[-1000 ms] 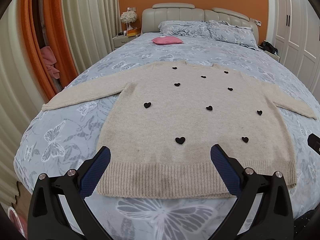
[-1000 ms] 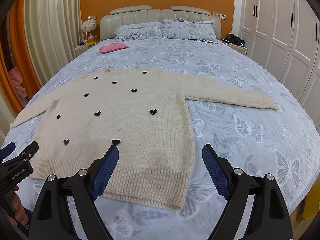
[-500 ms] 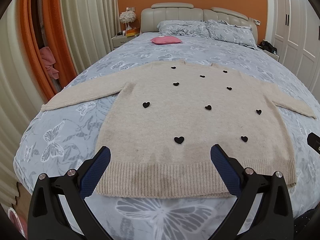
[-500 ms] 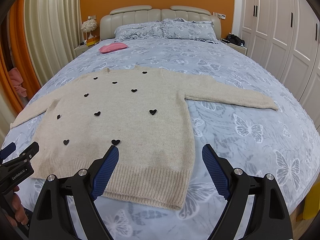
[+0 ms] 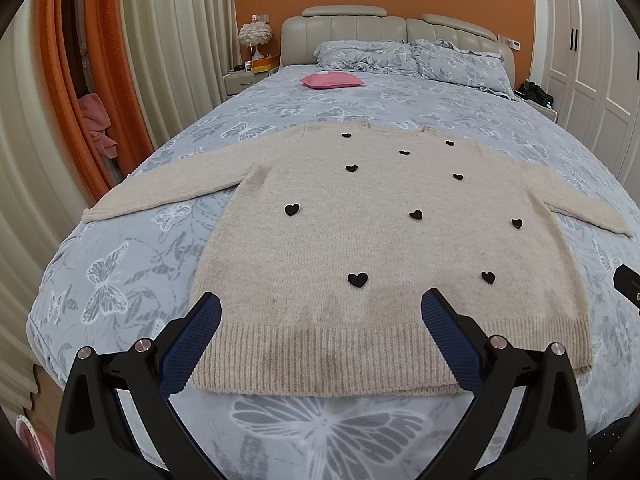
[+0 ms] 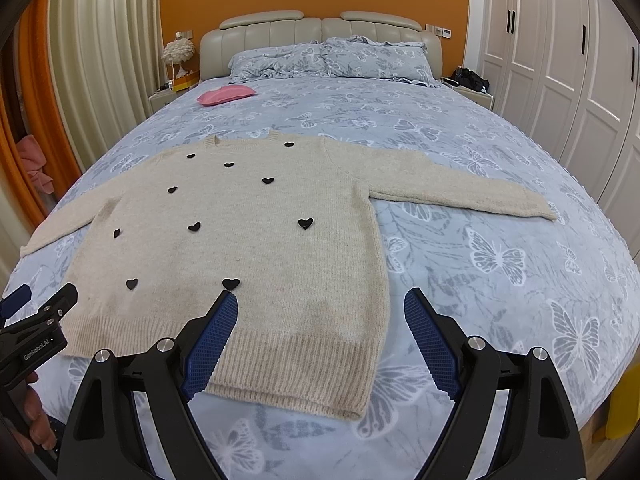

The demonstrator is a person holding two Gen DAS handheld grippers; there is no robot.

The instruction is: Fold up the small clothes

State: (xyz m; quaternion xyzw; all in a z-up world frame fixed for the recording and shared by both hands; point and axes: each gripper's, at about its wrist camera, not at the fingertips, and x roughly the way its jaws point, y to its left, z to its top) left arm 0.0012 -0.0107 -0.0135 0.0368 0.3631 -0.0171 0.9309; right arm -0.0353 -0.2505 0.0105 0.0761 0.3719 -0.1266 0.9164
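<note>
A beige knit sweater (image 5: pixel 380 248) with black hearts lies flat, face up, on the bed, both sleeves spread out sideways. It also shows in the right wrist view (image 6: pixel 248 264). My left gripper (image 5: pixel 320 312) is open and empty, hovering above the sweater's ribbed hem near its left half. My right gripper (image 6: pixel 320 308) is open and empty above the hem's right corner. The left gripper also shows at the left edge of the right wrist view (image 6: pixel 36 320). The right sleeve (image 6: pixel 460 192) stretches out to the right.
The bed (image 6: pixel 500 280) has a blue butterfly-print cover, two pillows (image 6: pixel 328 58) and a pink cushion (image 6: pixel 226 94) near the headboard. Curtains (image 5: pixel 168 60) hang on the left, white wardrobes (image 6: pixel 560 72) stand on the right. Nightstands flank the headboard.
The left wrist view has drifted slightly; the sweater sits a touch further left and up in it. The right gripper has not moved. Both stay open.
</note>
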